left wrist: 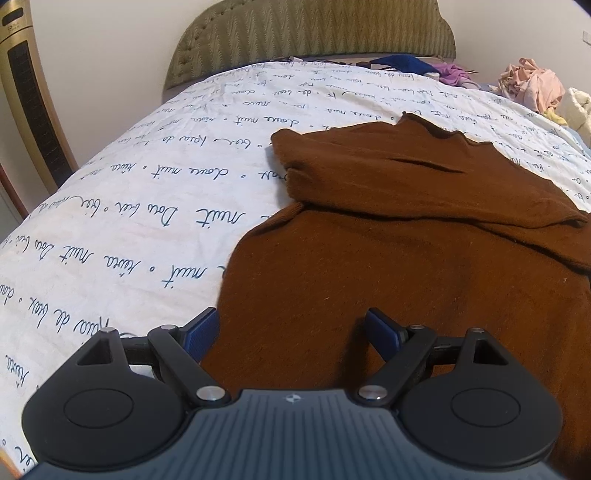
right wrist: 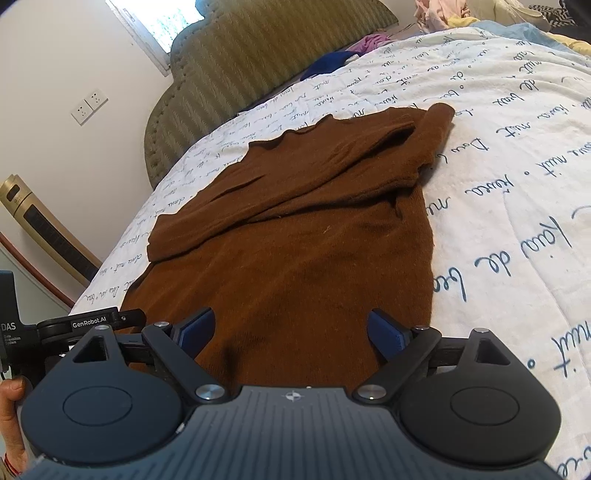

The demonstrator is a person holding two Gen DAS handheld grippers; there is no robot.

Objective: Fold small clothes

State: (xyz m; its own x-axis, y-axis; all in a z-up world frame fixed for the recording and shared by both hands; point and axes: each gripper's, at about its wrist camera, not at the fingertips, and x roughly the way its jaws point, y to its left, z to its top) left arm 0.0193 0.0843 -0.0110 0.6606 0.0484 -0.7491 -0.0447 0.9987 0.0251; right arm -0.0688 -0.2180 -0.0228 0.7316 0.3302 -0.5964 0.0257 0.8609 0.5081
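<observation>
A brown knit sweater (left wrist: 406, 258) lies flat on the bed, both sleeves folded across its chest and the collar toward the headboard. My left gripper (left wrist: 291, 332) hovers over the sweater's near left hem, jaws wide apart, nothing between the blue pads (left wrist: 201, 334). In the right wrist view the same sweater (right wrist: 295, 240) fills the middle. My right gripper (right wrist: 291, 330) hangs above its near hem, open, with nothing pinched. The left gripper's body (right wrist: 88, 319) shows at the left edge there, held by a person's hand (right wrist: 9, 406).
The bed wears a white cover with blue script (left wrist: 129, 221). A green padded headboard (left wrist: 306, 33) stands at the far end. Blue and purple garments (left wrist: 406, 62) lie near it, and a pile of pink clothes (left wrist: 532, 85) sits far right. A gold tower fan (left wrist: 26, 96) stands left.
</observation>
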